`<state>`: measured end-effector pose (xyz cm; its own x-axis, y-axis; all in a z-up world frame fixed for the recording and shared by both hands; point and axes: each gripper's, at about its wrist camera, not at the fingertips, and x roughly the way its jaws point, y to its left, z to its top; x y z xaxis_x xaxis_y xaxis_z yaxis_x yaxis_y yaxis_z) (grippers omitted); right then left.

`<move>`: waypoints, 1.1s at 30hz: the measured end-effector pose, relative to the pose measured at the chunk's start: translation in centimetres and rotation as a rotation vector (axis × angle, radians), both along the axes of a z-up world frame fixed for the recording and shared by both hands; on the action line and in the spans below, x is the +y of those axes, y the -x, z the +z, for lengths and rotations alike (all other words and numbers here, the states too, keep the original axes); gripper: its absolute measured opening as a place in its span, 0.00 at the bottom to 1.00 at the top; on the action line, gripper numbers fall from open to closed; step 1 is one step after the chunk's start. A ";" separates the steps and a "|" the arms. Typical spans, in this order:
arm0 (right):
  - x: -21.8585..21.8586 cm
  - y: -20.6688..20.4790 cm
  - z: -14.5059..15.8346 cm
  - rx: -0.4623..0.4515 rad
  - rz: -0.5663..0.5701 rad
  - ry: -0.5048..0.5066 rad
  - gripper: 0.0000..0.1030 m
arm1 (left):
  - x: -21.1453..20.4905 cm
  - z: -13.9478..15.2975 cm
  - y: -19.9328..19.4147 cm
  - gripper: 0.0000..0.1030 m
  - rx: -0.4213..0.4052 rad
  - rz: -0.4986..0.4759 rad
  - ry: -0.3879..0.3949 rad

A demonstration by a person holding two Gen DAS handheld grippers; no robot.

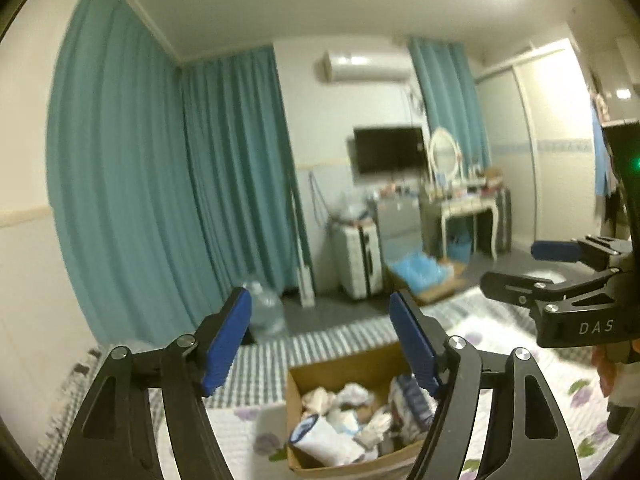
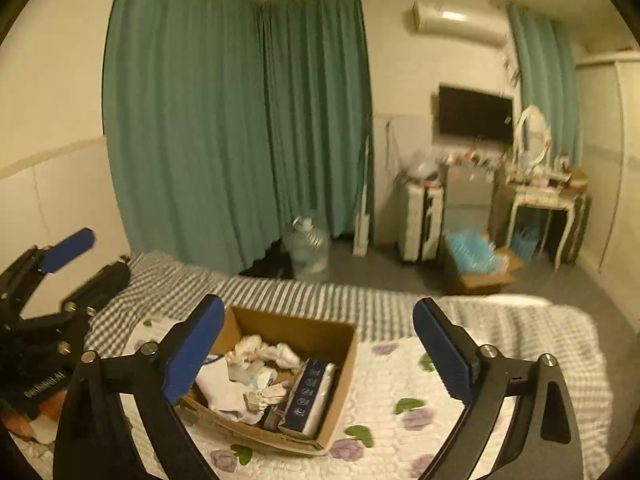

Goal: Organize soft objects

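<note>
Overhead, both grippers hang above a bed with a white quilted cover printed with purple flowers [image 2: 400, 380]. Open brown cardboard box [image 2: 296, 330] sits on the quilt, near side, holding crumpled white soft items [image 2: 264, 350] and a dark blue-and-white packet [image 2: 310, 398] lying lengthwise front to back. Left gripper [image 1: 320, 340]: jaws wide apart, empty, box directly below and ahead. Right gripper [image 2: 318, 350]: jaws wide apart, empty, box below and left of centre. Neither looks clearly nearer.
</note>
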<state>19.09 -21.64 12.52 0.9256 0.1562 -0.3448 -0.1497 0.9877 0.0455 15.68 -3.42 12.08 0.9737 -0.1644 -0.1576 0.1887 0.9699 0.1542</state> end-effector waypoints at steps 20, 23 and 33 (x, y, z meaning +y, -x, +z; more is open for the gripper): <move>3.0 12.7 -2.4 -0.094 -0.037 0.040 1.00 | 3.3 -3.6 10.0 0.75 -0.073 0.123 0.143; 3.5 11.5 -5.5 -0.068 -0.030 0.026 1.00 | 4.1 -6.1 8.4 0.75 -0.023 0.158 0.177; 2.9 8.5 -12.0 0.001 -0.058 -0.015 1.00 | 3.6 -11.5 6.0 0.75 0.099 0.184 0.130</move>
